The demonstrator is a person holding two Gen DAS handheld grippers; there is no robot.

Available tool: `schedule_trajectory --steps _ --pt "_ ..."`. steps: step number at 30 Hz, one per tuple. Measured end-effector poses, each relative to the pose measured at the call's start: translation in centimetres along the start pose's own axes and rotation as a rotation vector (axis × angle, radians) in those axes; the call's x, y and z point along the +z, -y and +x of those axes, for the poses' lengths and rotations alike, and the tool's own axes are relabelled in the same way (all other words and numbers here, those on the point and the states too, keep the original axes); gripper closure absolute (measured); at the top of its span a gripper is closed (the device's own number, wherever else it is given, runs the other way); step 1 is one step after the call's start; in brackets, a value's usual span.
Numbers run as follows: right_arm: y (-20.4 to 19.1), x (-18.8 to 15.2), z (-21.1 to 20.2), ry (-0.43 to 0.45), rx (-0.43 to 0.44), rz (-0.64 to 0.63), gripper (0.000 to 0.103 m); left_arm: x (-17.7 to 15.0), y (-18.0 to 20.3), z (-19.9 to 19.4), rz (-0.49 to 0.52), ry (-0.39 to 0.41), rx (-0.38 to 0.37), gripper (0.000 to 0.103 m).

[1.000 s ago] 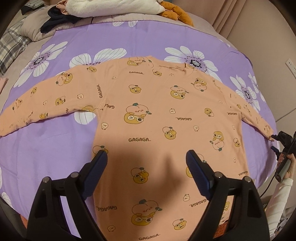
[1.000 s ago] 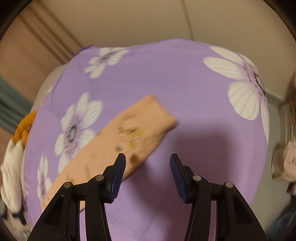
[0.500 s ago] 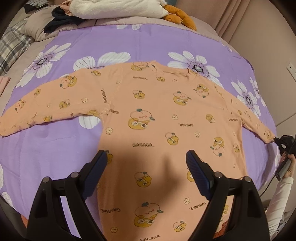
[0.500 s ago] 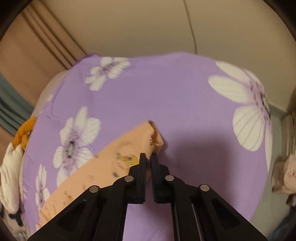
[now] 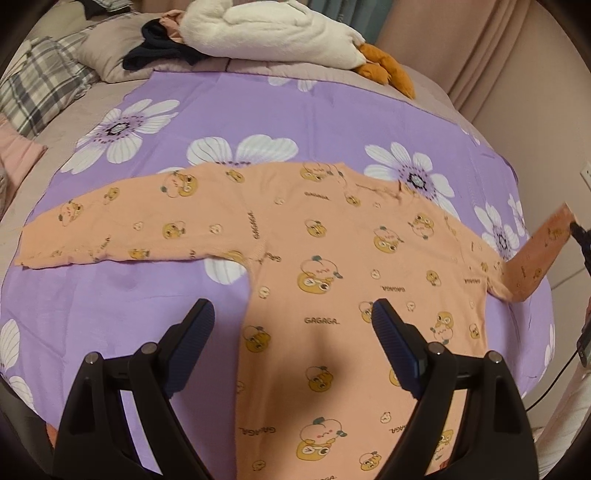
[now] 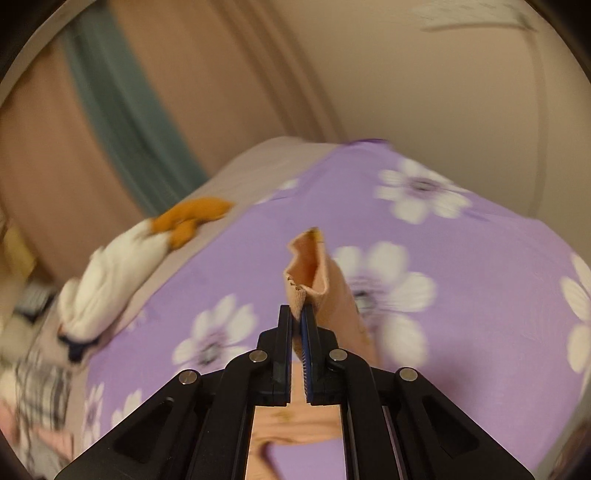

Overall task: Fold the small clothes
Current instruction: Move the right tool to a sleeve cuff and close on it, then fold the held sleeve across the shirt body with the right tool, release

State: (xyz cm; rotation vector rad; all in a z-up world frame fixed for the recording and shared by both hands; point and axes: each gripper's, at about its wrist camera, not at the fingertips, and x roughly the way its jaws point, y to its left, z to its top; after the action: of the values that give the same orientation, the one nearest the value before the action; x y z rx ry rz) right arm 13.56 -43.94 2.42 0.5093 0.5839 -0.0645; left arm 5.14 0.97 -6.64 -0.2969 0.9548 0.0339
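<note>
Beyond the left hand-held gripper [image 5: 291,332] (jaws wide, empty) lies a plush toy [image 5: 280,33] — right hand-held gripper [image 6: 297,321] pinches the blurred sleeve cuff [image 6: 308,269].

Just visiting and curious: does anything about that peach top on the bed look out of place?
Only one thing: the right gripper pinches one sleeve cuff up off the purple floral sheet, while the rest of the peach top lies flat.
</note>
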Motion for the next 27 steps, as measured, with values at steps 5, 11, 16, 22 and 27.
schedule_trajectory --steps 5,11,16,22,27 --pt "-5.6 -2.1 2.7 -0.096 0.112 -0.109 0.097 0.2 -0.8 -0.4 -0.025 0.006 -0.008 0.015" --pt "-10.0 -7.5 7.8 -0.279 0.149 -0.230 0.097 0.2 -1.3 -0.7 -0.031 0.016 -0.009 0.015" --pt "-13.1 -12.5 10.4 -0.417 0.172 -0.333 0.097 0.3 -1.3 -0.4 -0.027 0.015 -0.005 0.015" --pt "-13.8 -16.4 13.2 -0.544 0.141 -0.374 0.096 0.7 -0.2 -0.4 -0.005 0.013 -0.037 0.015" --pt "-13.1 -16.7 13.5 -0.591 0.160 -0.325 0.087 2.0 1.6 -0.2 0.032 0.028 -0.069 0.015"
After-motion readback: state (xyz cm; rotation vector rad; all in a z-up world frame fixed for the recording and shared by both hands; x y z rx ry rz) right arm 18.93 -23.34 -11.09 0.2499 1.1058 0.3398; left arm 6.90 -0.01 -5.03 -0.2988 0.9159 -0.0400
